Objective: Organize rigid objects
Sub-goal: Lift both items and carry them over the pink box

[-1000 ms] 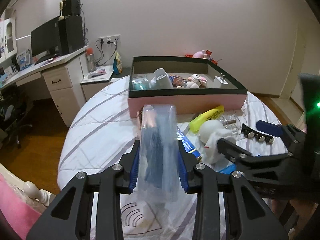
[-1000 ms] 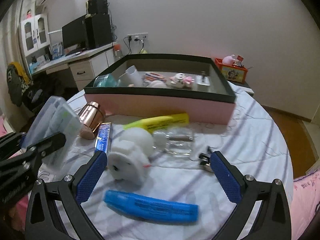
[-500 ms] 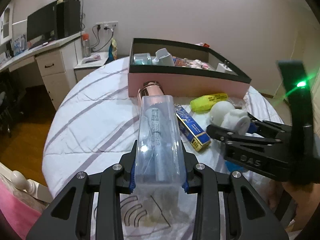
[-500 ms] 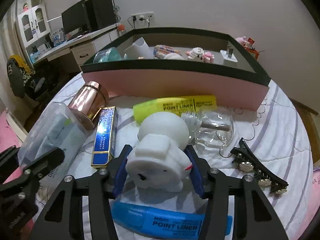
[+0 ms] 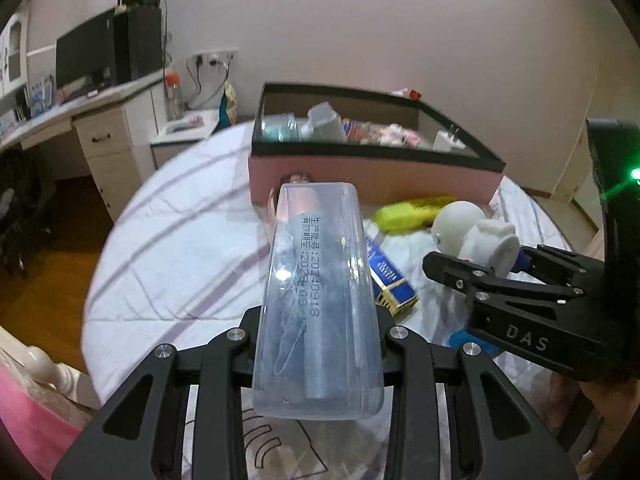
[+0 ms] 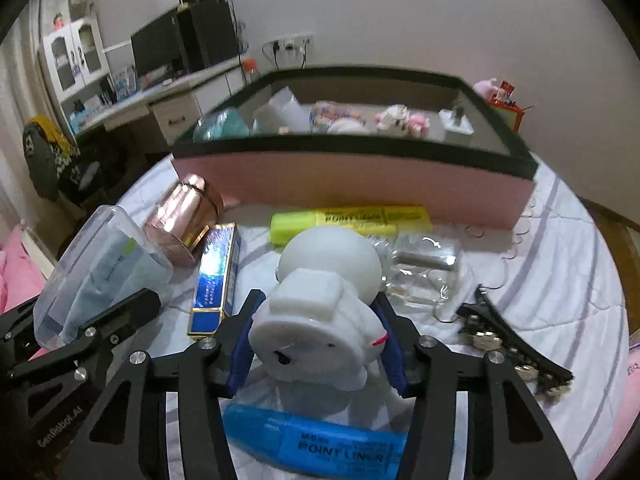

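Box [image 6: 352, 184], pink-walled with a dark rim, sits at the far side of the round counter [image 5: 168, 248], which is covered in a white striped cloth; the small things inside it are blurred and partly hidden by its near wall. A clear case [image 5: 320, 300] is clamped between the closed fingers of the left gripper [image 5: 318, 338], pointing toward the box; its near end covers the fingertips, and the printed date on the pack inside reads roughly "20240918". The right gripper [image 6: 316, 344] is closed on a white figure [image 6: 320, 300], round head away from the camera, lifted above a blue marker [image 6: 320, 440] marked "POINT LINER" that is partly cut off by the gripper frame. A yellow marker [image 6: 352, 220] with the same words, blurred, lies just before the box wall. Left of the figure lie a blue carton [image 6: 216, 276], its writing unreadable, and a copper cup [image 6: 184, 216] on its side. A clear bottle [image 6: 424, 268] lies right of the figure, hard to make out, and a black hair clip [image 6: 512, 344] lies nearer the edge.
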{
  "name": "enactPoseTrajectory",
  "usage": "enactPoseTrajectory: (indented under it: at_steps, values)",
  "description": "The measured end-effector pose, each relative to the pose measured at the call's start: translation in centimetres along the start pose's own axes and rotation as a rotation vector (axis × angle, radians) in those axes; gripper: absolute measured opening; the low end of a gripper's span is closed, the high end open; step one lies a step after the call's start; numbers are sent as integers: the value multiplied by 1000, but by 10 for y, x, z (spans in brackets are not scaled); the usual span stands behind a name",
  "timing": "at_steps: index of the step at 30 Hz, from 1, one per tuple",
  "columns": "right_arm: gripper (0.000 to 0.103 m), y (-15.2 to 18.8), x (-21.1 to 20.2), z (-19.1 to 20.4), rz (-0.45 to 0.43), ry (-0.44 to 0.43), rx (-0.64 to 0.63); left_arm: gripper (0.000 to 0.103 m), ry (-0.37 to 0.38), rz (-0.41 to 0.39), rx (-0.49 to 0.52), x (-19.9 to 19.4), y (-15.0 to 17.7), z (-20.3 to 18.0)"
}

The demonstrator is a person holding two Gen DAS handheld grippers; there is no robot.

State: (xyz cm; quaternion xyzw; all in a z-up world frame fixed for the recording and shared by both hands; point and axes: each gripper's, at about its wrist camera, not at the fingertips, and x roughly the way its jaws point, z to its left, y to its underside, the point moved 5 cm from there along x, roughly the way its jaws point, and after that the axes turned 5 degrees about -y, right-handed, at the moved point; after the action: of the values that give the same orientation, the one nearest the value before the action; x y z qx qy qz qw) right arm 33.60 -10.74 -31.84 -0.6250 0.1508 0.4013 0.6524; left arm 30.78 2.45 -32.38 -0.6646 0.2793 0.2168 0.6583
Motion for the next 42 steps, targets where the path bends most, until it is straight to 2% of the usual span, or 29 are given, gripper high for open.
enactPoseTrajectory:
  at_steps: [6,18,21,30,39,42]
  values:
    - [54,-3,-43,3,-126,-4,3,32,-2,-99,-20,-33,-18,-3]
    - [54,-25,-141,28,-366,32,-75,32,-60,-305,54,-119,-55,-40]
    - [54,-27,-158,28,-404,40,-78,32,-97,-356,80,-139,-61,-50]
    - [54,-31,-202,28,-496,68,-83,32,-120,-433,112,-174,-70,-69]
    - [54,-42,-220,26,-546,78,-90,32,-140,-480,134,-188,-81,-80]
    - [54,-48,-219,27,-548,74,-101,32,-168,-493,145,-187,-86,-79]
